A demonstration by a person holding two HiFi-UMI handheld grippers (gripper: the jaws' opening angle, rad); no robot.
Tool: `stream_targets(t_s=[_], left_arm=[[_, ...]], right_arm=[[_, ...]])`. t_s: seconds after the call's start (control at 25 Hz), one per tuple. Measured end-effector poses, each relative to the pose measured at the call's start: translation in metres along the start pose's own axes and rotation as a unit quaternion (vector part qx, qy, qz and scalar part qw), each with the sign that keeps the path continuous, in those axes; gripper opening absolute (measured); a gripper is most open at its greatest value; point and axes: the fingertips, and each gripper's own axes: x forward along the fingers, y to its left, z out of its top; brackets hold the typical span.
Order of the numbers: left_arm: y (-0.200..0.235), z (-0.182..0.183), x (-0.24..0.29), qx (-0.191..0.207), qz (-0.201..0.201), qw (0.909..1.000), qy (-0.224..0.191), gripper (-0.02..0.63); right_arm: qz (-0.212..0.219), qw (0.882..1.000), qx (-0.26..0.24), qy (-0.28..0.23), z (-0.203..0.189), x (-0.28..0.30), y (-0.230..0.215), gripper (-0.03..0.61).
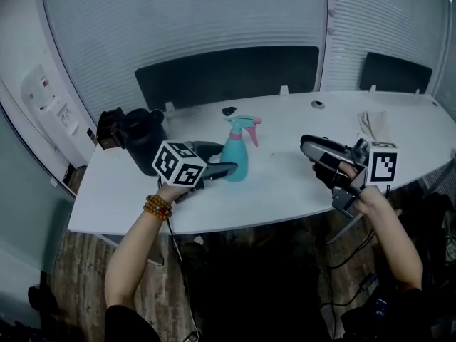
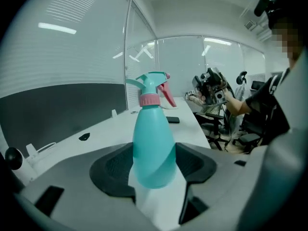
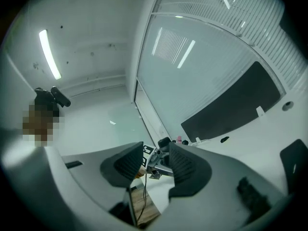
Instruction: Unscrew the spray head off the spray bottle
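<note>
We are holding two grippers over one white table (image 1: 285, 184). One teal spray bottle (image 1: 235, 159) is standing upright on it. The left gripper (image 1: 226, 169) is reaching around its base, jaws parted, seemingly not pressing. The right gripper (image 1: 310, 155) is gaping empty, well apart to the bottle's right.

Left tool (image 1: 224, 161) has its jaws astride the spray bottle (image 1: 236, 155) body, pads right at its sides; can't confirm squeeze. Left forearm (image 1: 132, 251) reaches in from near-left of bottle. Right tool (image 1: 311, 155) is well right of bottle, aimed at it, jaws apart, empty.
</note>
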Motion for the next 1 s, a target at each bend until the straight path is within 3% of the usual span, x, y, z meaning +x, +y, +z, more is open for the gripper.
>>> stream_targets(t_s=[0.36,0.76,1.0], left_arm=[[0.005,-0.012,0.019,0.014,-0.013,0.9994,0.028,0.279],[0.007,-0.021,0.019,0.004,-0.026,0.9991,0.033,0.281],[0.004,-0.024,0.018,0.028,-0.013,0.9989,0.034,0.281]], right_arm=[[-0.018,1.0,-0.017,0.002,-0.001,-0.005,-0.006,0.161],[-0.025,0.999,-0.033,0.01,-0.001,-0.005,-0.004,0.161],[-0.031,0.998,-0.056,0.017,-0.004,-0.005,-0.008,0.162]])
